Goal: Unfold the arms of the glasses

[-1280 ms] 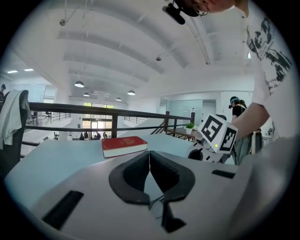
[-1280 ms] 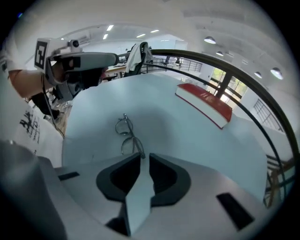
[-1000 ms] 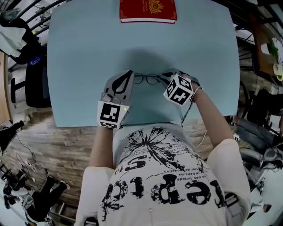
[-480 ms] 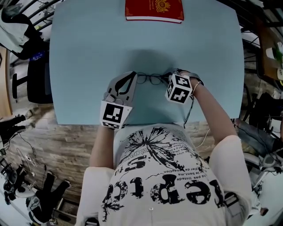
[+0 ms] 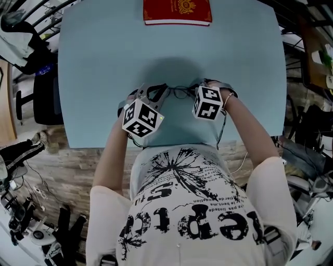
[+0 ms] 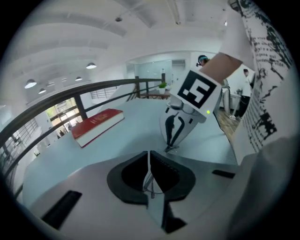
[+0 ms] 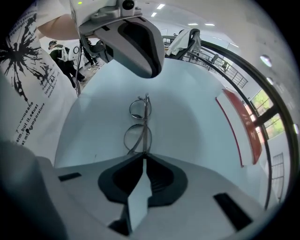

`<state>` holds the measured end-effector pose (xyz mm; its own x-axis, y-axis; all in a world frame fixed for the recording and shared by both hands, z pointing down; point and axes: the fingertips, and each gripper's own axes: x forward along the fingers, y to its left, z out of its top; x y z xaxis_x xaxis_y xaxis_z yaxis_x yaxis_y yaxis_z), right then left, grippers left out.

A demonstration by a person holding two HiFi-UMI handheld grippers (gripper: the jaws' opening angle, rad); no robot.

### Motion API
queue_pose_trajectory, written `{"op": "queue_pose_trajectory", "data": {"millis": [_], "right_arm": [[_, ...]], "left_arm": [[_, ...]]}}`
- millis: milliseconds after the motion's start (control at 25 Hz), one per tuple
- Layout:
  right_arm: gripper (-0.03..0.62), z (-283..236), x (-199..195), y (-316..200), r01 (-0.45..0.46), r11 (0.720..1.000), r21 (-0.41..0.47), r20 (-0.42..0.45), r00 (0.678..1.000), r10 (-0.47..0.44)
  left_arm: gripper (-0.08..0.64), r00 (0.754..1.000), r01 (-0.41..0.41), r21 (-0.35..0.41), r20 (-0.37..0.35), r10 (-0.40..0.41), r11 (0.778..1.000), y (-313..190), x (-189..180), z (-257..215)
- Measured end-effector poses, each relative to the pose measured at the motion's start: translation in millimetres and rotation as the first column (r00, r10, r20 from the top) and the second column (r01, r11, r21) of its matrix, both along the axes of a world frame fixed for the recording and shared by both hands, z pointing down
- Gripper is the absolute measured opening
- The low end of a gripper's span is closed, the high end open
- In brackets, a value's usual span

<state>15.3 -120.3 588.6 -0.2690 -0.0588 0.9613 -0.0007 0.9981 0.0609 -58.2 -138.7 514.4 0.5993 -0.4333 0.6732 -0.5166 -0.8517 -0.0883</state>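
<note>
Thin dark wire-rimmed glasses (image 5: pixel 180 93) lie on the light blue table (image 5: pixel 99 62) between my two grippers. My left gripper (image 5: pixel 158 93) is at their left end, shut on a thin wire part of the glasses (image 6: pixel 149 182); which part cannot be told. My right gripper (image 5: pixel 200 90) is at the right end. In the right gripper view both lenses of the glasses (image 7: pixel 138 123) stretch away from my right gripper (image 7: pixel 144 157), whose jaws are shut on the near end. In the left gripper view my left gripper (image 6: pixel 149 157) faces the right gripper (image 6: pixel 179 127).
A red book (image 5: pixel 177 11) lies at the table's far edge, also seen as the red book (image 6: pixel 97 125) and the red book (image 7: pixel 243 125). The table's near edge (image 5: pixel 171 145) is just below the grippers, against the person's white printed shirt (image 5: pixel 187 208). Clutter lies on the floor around the table.
My left gripper has rolled, its marker cube now tilted, and sunk toward the table at the glasses' left end. The right gripper has stayed at the right end.
</note>
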Motion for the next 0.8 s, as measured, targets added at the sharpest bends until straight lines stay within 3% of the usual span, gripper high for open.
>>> {"op": "queue_pose_trajectory", "data": {"millis": [120, 240, 360, 560, 800], "right_arm": [[0.035, -3.3, 0.6, 0.7, -0.007, 1.0, 0.004, -0.012, 1.0, 0.007], [0.035, -5.9, 0.1, 1.8, -0.011, 1.0, 0.009, -0.017, 1.0, 0.011], [0.035, -6.2, 1.0, 4.0, -0.006, 1.0, 0.007, -0.021, 1.0, 0.006], [0.035, -8.3, -0.6, 7.1, -0.006, 1.0, -0.011, -0.018, 1.0, 0.006], [0.035, -7.9, 0.4, 8.8, -0.032, 0.998, -0.047, -0.013, 0.999, 0.032]], "left_arm": [[0.065, 0.981, -0.166, -0.057, 0.097, 0.171, 0.985, 10.9, 14.1, 14.5], [0.095, 0.935, -0.31, -0.131, 0.137, 0.327, 0.942, 25.0, 27.4, 27.4], [0.111, 0.882, -0.404, -0.167, 0.191, 0.431, 0.9, 29.9, 38.6, 37.1], [0.11, 0.801, -0.495, -0.167, 0.293, 0.522, 0.853, 26.6, 50.1, 49.9], [0.073, 0.763, -0.545, -0.129, 0.333, 0.554, 0.829, 22.5, 59.5, 57.9]]}}
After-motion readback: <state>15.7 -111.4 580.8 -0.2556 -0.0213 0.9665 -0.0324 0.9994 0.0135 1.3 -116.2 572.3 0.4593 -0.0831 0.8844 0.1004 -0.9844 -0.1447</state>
